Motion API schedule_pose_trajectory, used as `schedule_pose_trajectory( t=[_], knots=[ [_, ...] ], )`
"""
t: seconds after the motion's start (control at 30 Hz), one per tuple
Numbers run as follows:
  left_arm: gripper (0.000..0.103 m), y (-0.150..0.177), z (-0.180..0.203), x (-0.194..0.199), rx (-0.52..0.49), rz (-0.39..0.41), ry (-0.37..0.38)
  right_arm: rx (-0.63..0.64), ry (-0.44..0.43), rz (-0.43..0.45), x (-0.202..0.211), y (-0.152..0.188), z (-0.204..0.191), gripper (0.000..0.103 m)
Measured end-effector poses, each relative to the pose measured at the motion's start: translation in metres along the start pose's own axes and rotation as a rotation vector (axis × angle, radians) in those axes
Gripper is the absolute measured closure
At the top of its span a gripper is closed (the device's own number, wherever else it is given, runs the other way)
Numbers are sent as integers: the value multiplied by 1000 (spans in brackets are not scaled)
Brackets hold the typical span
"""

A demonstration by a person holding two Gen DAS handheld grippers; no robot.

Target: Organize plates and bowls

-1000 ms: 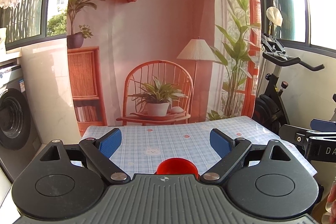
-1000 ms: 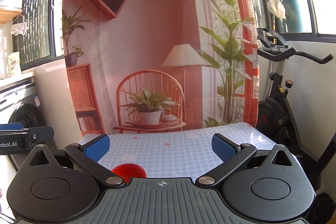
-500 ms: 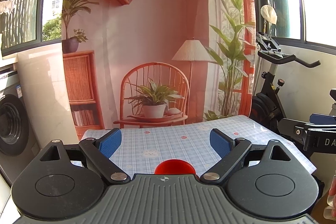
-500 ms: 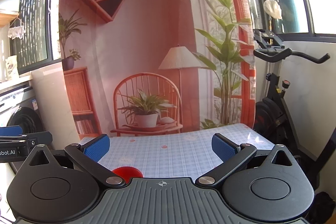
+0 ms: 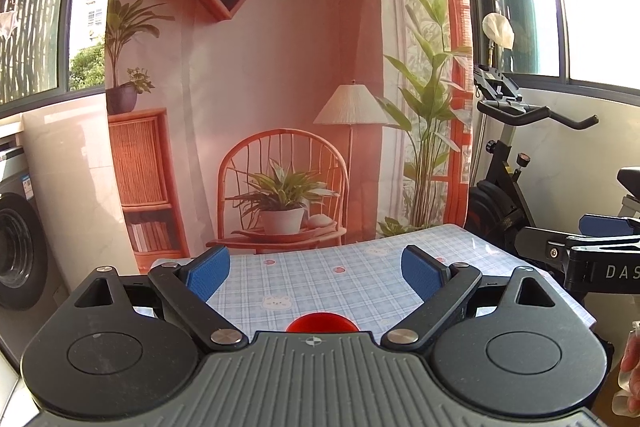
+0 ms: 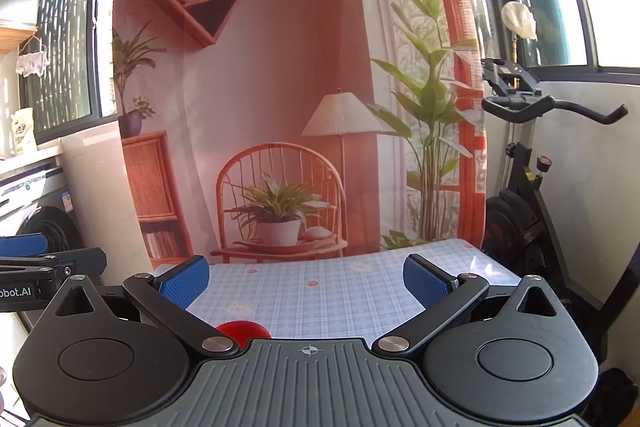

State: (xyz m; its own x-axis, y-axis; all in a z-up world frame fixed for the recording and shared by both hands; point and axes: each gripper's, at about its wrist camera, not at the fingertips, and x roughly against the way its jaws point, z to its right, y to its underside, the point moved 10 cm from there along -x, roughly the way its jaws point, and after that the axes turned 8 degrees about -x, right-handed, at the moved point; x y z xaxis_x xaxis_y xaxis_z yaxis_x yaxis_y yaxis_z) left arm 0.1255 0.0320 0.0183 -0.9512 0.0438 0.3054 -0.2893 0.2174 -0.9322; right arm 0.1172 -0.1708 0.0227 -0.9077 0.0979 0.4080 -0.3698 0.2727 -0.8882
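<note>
Blue-padded left gripper (image 5: 316, 271) and right gripper (image 6: 307, 277) gape wide, empty.

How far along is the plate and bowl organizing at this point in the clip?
Nothing looks done yet. Both the left gripper and right gripper are open and empty above the checked tablecloth. Only part of one red dish shows, resting on the table. No plates or stacks are visible, so all the sorting appears to remain.

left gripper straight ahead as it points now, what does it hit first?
Probably nothing nearby. The left gripper, jaws open, points over the checked tablecloth toward the printed backdrop. The red dish sits below that line, though depth is unclear.
</note>
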Motion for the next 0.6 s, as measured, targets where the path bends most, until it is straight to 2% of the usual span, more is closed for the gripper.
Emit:
schedule_pose_trajectory(
  t=[0.6],
  knots=[
    [8,2,-2,-2,15,7,36,34,-13,10,2,-3,-17,0]
  ],
)
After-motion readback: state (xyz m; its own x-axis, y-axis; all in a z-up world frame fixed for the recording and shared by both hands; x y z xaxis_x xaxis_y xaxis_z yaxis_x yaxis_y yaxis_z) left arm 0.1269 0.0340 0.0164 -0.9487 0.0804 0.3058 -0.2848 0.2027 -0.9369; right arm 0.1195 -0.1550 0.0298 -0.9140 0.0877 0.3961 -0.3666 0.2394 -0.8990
